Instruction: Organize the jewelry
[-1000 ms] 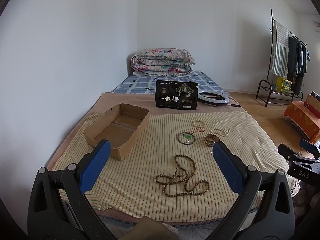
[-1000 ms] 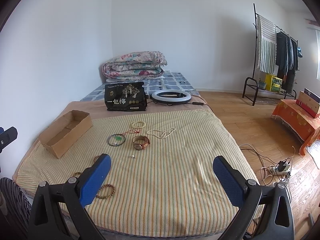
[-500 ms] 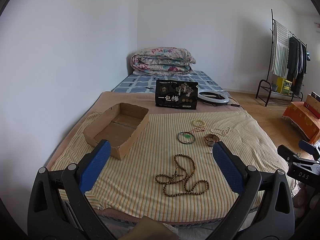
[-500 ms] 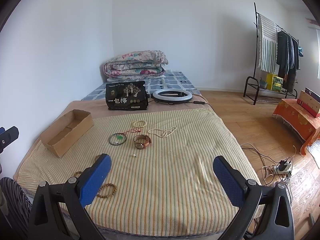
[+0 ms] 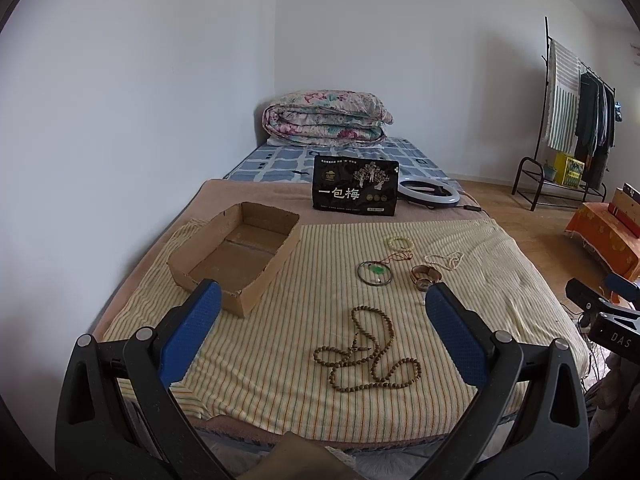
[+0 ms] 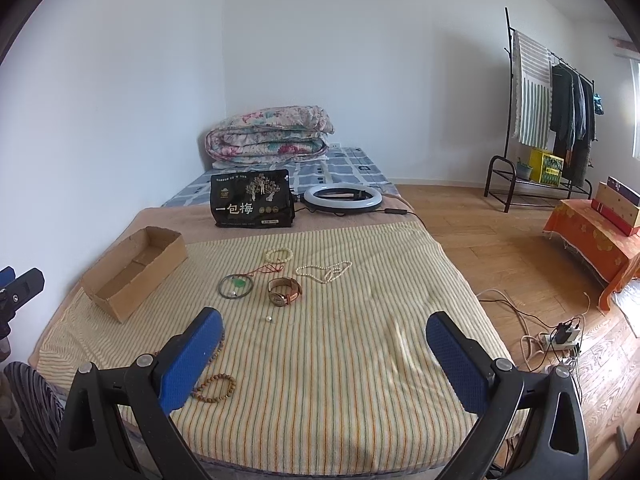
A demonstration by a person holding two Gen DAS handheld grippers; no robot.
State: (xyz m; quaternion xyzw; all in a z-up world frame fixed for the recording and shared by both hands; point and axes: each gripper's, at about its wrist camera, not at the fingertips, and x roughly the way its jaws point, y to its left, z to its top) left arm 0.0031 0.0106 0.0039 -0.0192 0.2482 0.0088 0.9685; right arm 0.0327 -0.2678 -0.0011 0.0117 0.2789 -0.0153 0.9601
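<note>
While both grippers gape, left gripper (image 5: 320,320), right gripper (image 6: 324,340) (empty); wooden bead necklace (image 5: 368,354) near bed edge (image 5: 320,432)

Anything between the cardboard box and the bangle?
Nothing: only bare striped blanket lies between the cardboard box and the bangle, clearest in the left wrist view.

Both wrist cameras look from the near end of the bed (image 5: 280,360) along it toward the far wall, the left view set leftward, the right view rightward, sharing the cardboard box (image 5: 236,252) and black bag (image 6: 252,200).
</note>
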